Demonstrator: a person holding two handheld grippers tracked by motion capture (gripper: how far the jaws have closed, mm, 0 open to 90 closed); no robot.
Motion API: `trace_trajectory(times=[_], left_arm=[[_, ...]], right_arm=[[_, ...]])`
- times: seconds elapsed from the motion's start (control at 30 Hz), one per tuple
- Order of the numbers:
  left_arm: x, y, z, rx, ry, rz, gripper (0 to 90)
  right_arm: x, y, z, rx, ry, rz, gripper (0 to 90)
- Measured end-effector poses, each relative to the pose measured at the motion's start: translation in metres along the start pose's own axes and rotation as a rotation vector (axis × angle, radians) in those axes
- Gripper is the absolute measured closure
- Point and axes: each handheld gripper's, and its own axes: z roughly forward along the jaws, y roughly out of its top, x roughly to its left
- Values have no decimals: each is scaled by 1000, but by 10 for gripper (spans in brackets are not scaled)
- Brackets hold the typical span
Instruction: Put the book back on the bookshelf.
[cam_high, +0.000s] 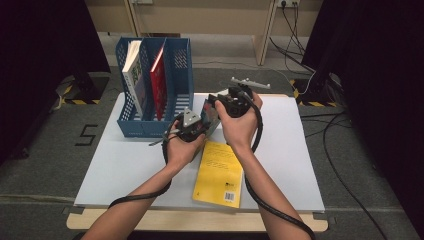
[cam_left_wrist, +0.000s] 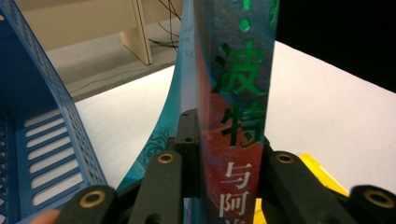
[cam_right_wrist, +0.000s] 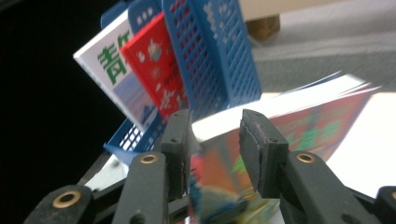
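A colourful book (cam_high: 211, 116) with a dark cover is held upright over the white table, just right of the blue file rack (cam_high: 177, 65). My left gripper (cam_high: 192, 127) is shut on its spine (cam_left_wrist: 236, 93), which bears green and white characters. My right gripper (cam_high: 231, 102) is at the book's far upper end. In the right gripper view its jaws (cam_right_wrist: 212, 121) stand apart on either side of the book's near corner (cam_right_wrist: 317, 121), and I see no firm contact. The rack's right compartment (cam_left_wrist: 28, 140) is empty.
In the rack, a white book (cam_high: 132, 70) stands in the left slot and a red book (cam_high: 159, 75) in the middle slot. A yellow book (cam_high: 220, 175) lies flat near the front of the table (cam_high: 290, 150). Cables trail across the floor on the right.
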Motion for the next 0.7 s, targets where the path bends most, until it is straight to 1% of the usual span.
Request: trace_trajectory(times=[0.07, 0.13, 0.23, 0.37, 0.4, 0.43, 0.47, 0.53, 0.57, 0.7], left_arm=[[2, -1, -4, -7, -2, -2, 740], [4, -4, -9, -18, 5, 6, 740], [8, -9, -16, -39, 5, 1, 740], [12, -15, -25, -60, 16, -2, 740], [13, -17, -28, -68, 23, -3, 740], [14, -18, -30, -71, 26, -4, 740], [15, -19, -32, -75, 29, -8, 740], [17, -22, -35, -77, 33, -8, 740], [18, -23, -36, -77, 30, -13, 740], [20, -28, -42, -88, 32, -15, 739]], right_arm=[[-6, 1, -5, -16, -10, 8, 620], [-16, 1, -8, -22, -37, 17, 597], [-31, -1, -10, -18, -75, 24, 579], [-51, -8, -4, 49, -132, 44, 551], [-55, -10, -2, 62, -145, 41, 545], [-60, -13, 1, 94, -165, 42, 536], [-65, -16, 4, 114, -166, 49, 531], [-71, -21, 10, 148, -184, 38, 516], [-74, -24, 12, 160, -185, 38, 517], [-82, -34, 20, 210, -196, 52, 522]])
